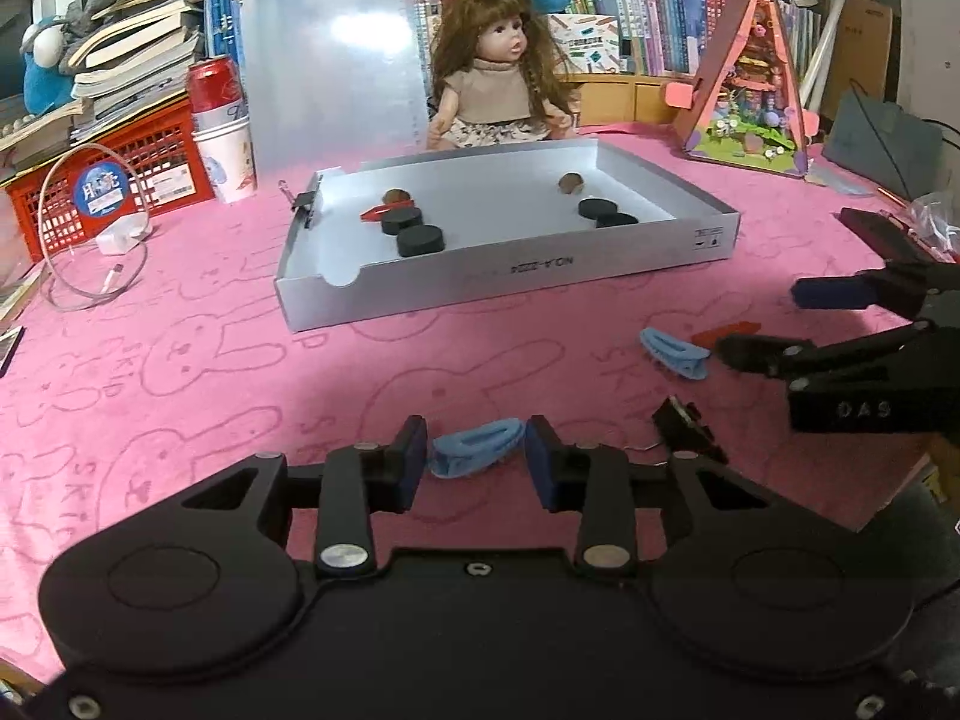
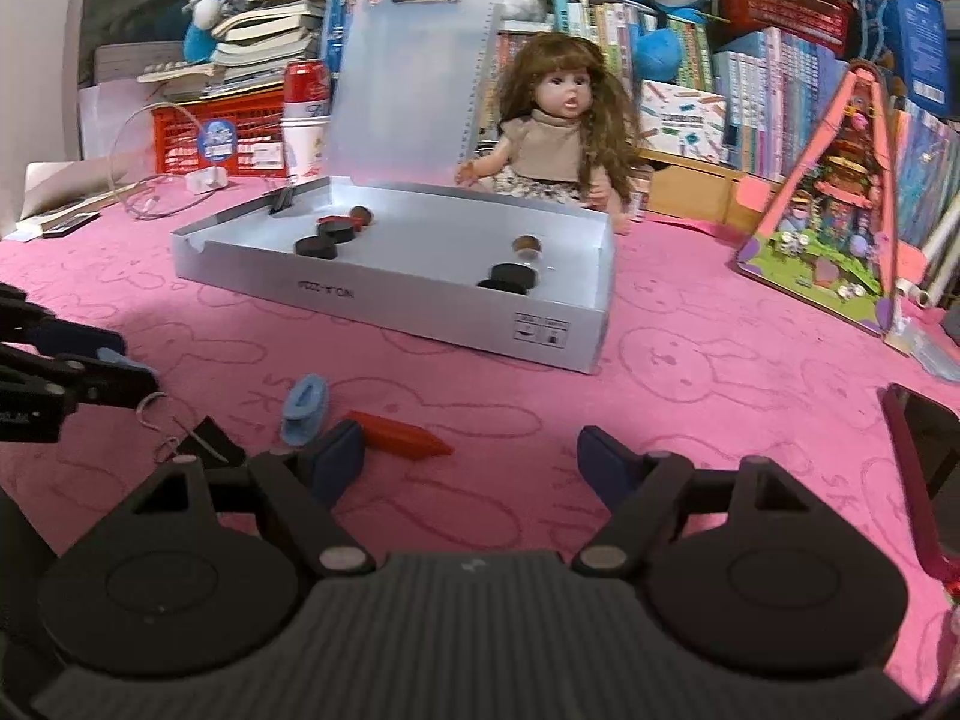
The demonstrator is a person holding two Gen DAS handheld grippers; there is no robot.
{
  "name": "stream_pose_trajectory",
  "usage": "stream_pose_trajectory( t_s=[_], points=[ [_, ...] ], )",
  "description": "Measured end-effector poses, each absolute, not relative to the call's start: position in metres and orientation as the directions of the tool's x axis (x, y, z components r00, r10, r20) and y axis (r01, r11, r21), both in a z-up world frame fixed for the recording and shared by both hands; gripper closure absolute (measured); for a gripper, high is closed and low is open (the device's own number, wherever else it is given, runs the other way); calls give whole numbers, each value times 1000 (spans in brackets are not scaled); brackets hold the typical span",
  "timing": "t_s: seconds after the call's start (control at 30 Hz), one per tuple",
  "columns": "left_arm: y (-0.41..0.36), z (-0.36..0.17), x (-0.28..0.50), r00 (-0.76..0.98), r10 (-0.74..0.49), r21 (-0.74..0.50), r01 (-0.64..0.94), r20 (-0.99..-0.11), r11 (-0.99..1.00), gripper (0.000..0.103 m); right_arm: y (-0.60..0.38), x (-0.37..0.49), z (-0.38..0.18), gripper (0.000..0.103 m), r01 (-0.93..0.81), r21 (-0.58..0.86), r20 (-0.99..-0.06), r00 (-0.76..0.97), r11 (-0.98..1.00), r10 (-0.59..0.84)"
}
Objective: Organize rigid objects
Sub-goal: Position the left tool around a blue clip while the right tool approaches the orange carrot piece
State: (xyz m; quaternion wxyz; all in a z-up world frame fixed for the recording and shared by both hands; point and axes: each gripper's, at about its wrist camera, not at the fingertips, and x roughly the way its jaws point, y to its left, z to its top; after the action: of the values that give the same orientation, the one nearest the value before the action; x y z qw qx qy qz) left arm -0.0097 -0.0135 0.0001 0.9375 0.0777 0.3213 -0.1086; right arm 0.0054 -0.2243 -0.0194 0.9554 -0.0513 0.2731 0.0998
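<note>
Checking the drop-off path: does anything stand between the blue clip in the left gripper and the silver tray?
Nothing visible does. Only bare pink cloth lies between the blue plastic clip and the silver cardboard tray, whose low front wall faces the left gripper.

The grey tray's (image 2: 384, 300) front wall hides the lower part of the black discs (image 2: 507, 279). The tray's label text is unreadable. The dark phone (image 2: 927, 438) is cropped by the right edge.

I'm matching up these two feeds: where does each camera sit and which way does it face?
Left wrist: on the left gripper, facing the open grey cardboard box; a blue hair clip sits between its fingers.
Right wrist: on the right gripper, open, near a red clip.
Shared: box, long-haired doll, pink cloth.
</note>
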Motion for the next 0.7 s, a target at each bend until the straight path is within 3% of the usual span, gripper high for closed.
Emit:
stream_pose_trajectory(
  t_s=[0.33,0.7],
  points=[
    [-10,3,-10,775,-134,81,232,-618,969,61,-237,5,-20,17,-161,-15,-530,838,987,128],
    [-1,9,-18,773,-116,73,206,-624,976,60,-232,4,-17,17,-170,-5,-512,847,985,144]
  ],
)
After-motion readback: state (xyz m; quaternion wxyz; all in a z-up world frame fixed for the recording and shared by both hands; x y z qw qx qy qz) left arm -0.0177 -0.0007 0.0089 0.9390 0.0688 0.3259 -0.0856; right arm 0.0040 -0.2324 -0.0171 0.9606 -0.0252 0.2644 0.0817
